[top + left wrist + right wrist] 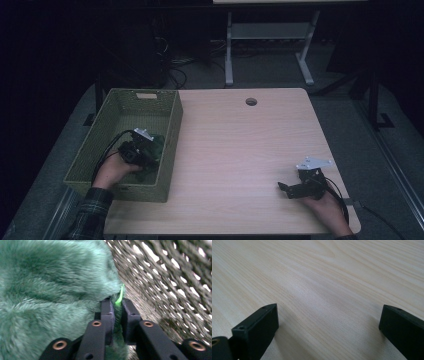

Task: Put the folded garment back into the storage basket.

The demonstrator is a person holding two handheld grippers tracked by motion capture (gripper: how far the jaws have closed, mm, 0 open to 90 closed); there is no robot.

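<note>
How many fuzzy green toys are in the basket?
1. The furry green plush toy lies at the near right of the woven basket, with the left gripper pinching a bit of its fur. More could hide behind the basket's near wall.

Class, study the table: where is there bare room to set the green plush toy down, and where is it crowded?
The table is bare wood from the woven basket across to the right gripper, and back to the round hole. The basket's near end is crowded: the left gripper pinches the green plush toy beside its wall.
</note>
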